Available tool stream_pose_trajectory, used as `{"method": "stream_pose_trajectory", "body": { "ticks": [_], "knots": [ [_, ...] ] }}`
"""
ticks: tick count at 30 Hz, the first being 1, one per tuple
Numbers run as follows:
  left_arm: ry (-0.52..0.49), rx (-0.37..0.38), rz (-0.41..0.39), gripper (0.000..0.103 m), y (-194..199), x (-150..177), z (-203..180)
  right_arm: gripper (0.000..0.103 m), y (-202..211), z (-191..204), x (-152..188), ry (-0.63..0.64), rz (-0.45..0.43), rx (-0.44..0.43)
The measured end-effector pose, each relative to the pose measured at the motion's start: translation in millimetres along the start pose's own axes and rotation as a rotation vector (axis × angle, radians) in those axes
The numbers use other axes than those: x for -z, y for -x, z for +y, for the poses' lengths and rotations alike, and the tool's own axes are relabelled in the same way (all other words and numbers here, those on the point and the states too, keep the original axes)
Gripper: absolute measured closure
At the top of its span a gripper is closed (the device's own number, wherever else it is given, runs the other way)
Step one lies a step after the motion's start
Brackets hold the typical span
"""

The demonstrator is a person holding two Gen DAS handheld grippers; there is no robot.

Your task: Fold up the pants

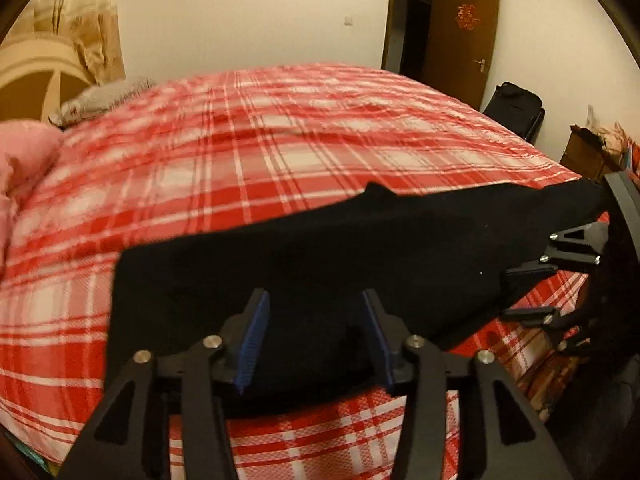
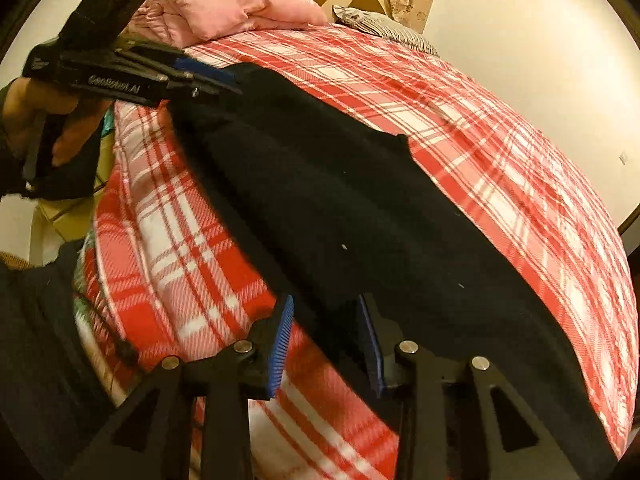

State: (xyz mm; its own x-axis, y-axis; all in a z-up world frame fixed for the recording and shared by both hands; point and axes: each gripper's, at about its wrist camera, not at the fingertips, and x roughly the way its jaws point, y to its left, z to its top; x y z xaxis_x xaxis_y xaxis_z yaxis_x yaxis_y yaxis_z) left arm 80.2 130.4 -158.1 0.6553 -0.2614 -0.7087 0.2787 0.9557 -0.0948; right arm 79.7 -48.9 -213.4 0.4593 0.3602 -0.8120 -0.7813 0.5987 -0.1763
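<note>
Black pants (image 1: 320, 256) lie folded lengthwise along the near edge of the bed with the red plaid cover (image 1: 248, 148). My left gripper (image 1: 316, 312) is open just above one end of the pants, its blue pads on either side of the cloth. My right gripper (image 2: 326, 320) is open at the other end (image 2: 360, 216), with the pants' edge between its fingers. The right gripper also shows at the right edge of the left wrist view (image 1: 528, 292), and the left gripper at the upper left of the right wrist view (image 2: 208, 76).
A pink quilt (image 2: 236, 4) and a grey pillow (image 1: 100, 100) lie at the head of the bed by the headboard (image 1: 36, 76). A brown door (image 1: 460, 36) stands open at the back. A black bag (image 1: 516, 108) and clutter (image 1: 600, 148) stand past the bed's far side.
</note>
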Motion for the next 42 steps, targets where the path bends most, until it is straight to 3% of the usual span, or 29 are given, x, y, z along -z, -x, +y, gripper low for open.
{"method": "stream_pose_trajectory", "body": {
  "ticks": [2, 5, 9, 14, 16, 17, 18, 20, 24, 29, 33, 42],
  "knots": [
    [0.023, 0.006, 0.016, 0.053, -6, -2, 3, 0.072, -6, -4, -4, -0.024, -0.004, 0.001],
    [0.025, 0.027, 0.007, 0.053, -3, -3, -1, 0.098, 0, -8, -7, -0.058, -0.006, -0.045],
    [0.014, 0.040, -0.008, 0.045, 3, -5, -6, 0.099, 8, 5, -1, -0.003, 0.021, -0.073],
    [0.022, 0.048, 0.003, 0.044, -9, -1, -9, 0.099, -5, 6, 6, 0.017, 0.059, -0.077],
    [0.014, 0.049, 0.025, 0.044, -17, 3, -13, 0.098, 3, 2, 1, 0.029, 0.055, -0.076],
    [0.000, 0.054, 0.030, 0.044, -19, 5, -17, 0.093, 6, -1, -2, 0.027, 0.052, -0.079],
    [-0.019, 0.053, 0.029, 0.044, -20, 7, -21, 0.076, 10, -5, -4, 0.024, 0.046, -0.092],
    [-0.052, 0.043, 0.028, 0.044, -21, 8, -26, 0.056, 20, -19, -11, 0.000, 0.021, -0.135],
    [-0.046, 0.055, 0.018, 0.044, -22, 4, -27, 0.056, 30, -48, -37, -0.088, -0.042, -0.184],
    [-0.040, 0.068, -0.003, 0.043, -24, 0, -28, 0.056, 9, -95, -71, -0.305, -0.090, -0.248],
    [-0.043, 0.068, 0.011, 0.042, -31, 4, -29, 0.056, -35, -116, -85, -0.449, -0.040, -0.282],
    [-0.053, 0.061, 0.037, 0.038, -37, 11, -32, 0.057, -80, -127, -98, -0.589, -0.004, -0.392]
  ]
}}
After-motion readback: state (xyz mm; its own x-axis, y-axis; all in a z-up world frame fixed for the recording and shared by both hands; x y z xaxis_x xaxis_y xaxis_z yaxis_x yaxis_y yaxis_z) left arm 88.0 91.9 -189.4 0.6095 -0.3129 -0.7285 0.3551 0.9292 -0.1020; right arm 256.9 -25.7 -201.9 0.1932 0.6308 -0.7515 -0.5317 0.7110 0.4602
